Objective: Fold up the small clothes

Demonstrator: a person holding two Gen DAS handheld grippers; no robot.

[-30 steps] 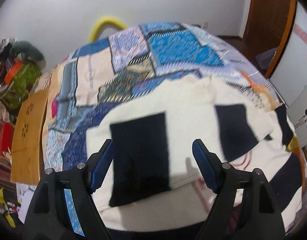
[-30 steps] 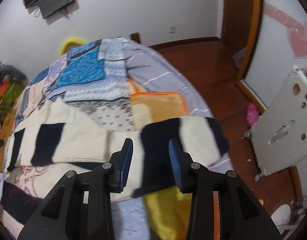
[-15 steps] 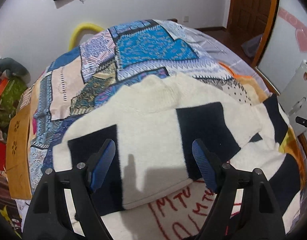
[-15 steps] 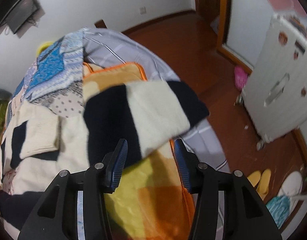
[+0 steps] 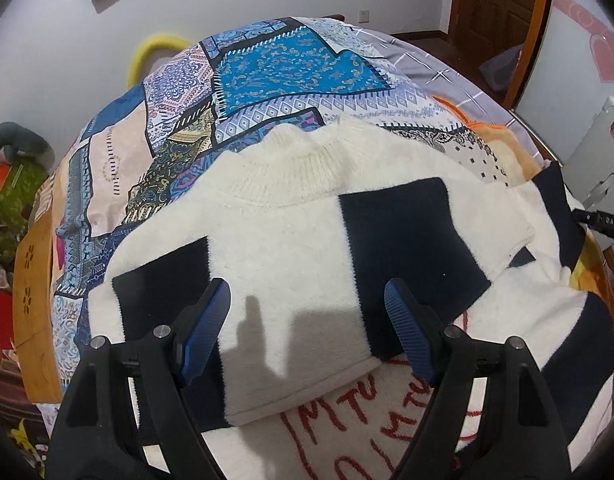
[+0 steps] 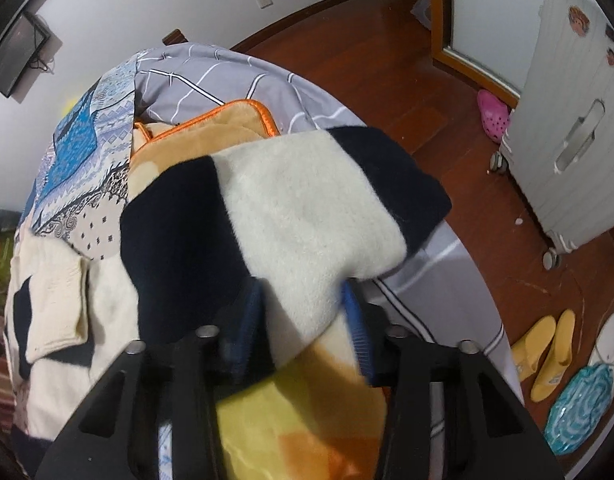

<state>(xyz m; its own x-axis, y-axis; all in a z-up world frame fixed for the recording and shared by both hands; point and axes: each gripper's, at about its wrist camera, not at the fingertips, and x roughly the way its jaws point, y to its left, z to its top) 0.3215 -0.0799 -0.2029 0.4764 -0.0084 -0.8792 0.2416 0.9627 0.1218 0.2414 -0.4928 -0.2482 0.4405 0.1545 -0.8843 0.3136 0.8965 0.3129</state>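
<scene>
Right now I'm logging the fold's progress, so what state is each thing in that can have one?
Sweater: spread on the bed, one sleeve folded across its front.
Other sleeve: sticks out over the bed's edge, between the right gripper's fingers.
Right gripper: closing around that sleeve.
Left gripper: open above the folded sleeve, holding nothing.
Door: cannot tell, only partly in view.

Sweater (image 5: pixel 291 240) on quilted bed (image 5: pixel 291 60)

Patchwork quilt (image 5: pixel 291 64), white suitcase (image 6: pixel 575 128), yellow slippers (image 6: pixel 547 356), pink clog (image 6: pixel 493 114).
</scene>
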